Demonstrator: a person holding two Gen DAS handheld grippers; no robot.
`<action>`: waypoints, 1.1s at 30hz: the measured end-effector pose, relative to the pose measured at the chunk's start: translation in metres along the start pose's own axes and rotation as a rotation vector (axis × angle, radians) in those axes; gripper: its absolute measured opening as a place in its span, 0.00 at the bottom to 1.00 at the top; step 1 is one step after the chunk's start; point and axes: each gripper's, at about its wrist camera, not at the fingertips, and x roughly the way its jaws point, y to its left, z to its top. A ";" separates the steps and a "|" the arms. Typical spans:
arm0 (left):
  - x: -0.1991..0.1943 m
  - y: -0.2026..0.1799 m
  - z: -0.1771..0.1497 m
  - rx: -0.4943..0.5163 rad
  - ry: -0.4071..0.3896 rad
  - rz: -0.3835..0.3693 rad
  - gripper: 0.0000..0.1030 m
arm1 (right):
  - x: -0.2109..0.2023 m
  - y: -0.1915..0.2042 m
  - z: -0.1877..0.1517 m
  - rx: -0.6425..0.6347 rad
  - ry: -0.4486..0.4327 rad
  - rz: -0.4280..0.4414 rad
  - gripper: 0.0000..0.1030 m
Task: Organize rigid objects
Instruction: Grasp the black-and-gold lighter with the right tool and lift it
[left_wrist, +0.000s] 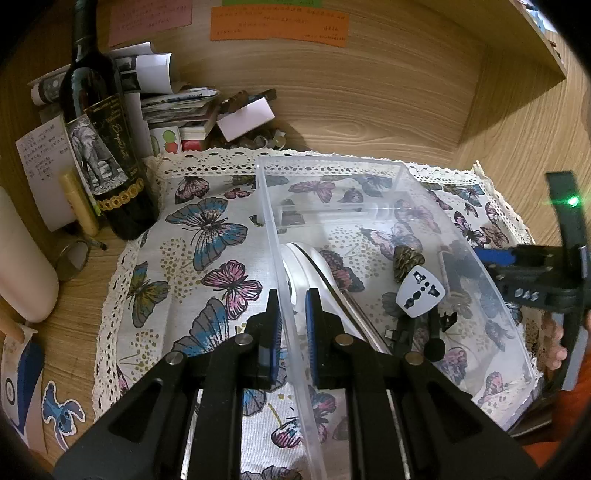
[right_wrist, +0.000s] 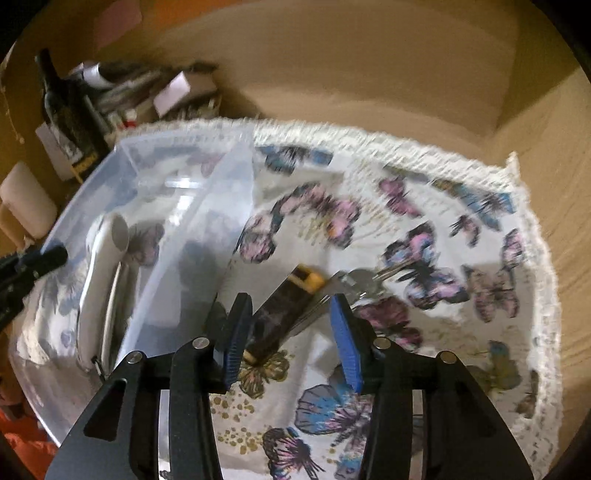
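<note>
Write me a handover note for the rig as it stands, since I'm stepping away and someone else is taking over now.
Left gripper: shut on the left wall of the clear plastic bin.
Right gripper: open, straddling a dark rectangular yellow-tipped fob with metal keys, which lies on the butterfly-print cloth outside the bin.
Done: white oval case, brown pine cone and white plug adapter are in the bin.
Left: probably the fob and keys go in next.
</note>
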 end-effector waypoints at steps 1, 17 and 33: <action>0.000 0.000 0.000 0.000 0.000 0.000 0.11 | 0.003 0.001 -0.001 -0.001 0.011 0.002 0.36; 0.001 -0.001 0.000 -0.001 0.000 -0.001 0.11 | 0.015 -0.001 -0.005 -0.027 0.015 -0.089 0.21; 0.001 -0.002 0.001 -0.002 -0.001 -0.003 0.11 | -0.074 0.021 0.013 -0.038 -0.239 -0.039 0.21</action>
